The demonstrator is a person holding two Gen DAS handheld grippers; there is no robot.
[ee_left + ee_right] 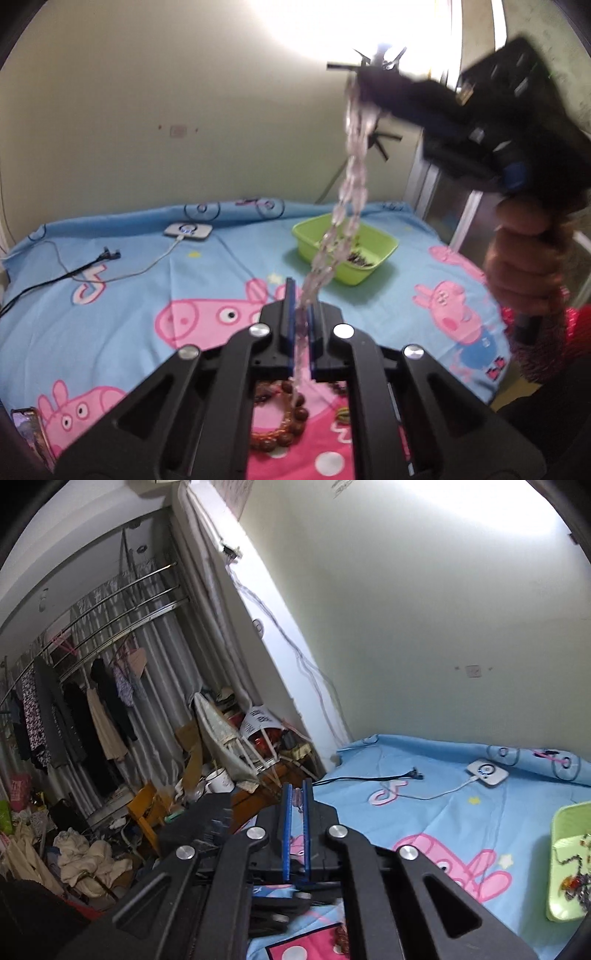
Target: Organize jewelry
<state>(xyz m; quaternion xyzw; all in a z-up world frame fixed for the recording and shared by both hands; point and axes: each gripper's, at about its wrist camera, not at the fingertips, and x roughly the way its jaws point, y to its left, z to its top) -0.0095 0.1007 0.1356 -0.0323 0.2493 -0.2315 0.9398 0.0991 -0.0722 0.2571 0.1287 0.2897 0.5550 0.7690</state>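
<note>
A long necklace of clear pink beads point(351, 184) hangs stretched between my two grippers above the bed. My left gripper point(301, 295) is shut on its lower end. My right gripper point(360, 79), raised at the upper right of the left wrist view, is shut on its upper end; in the right wrist view the gripper point(298, 788) holds a few pale beads point(297, 801) between its blue pads. A green plastic tub point(347, 247) with dark jewelry inside sits on the bed, also in the right wrist view point(565, 864). A brown bead bracelet point(284, 421) lies below my left gripper.
The bed has a blue cartoon-pig sheet point(147, 280). A white charger box point(188, 230) with a cable and a black cord point(74, 269) lie at the back left. A phone point(27, 428) lies at the left edge. Clutter and a clothes rack point(92, 686) stand beside the bed.
</note>
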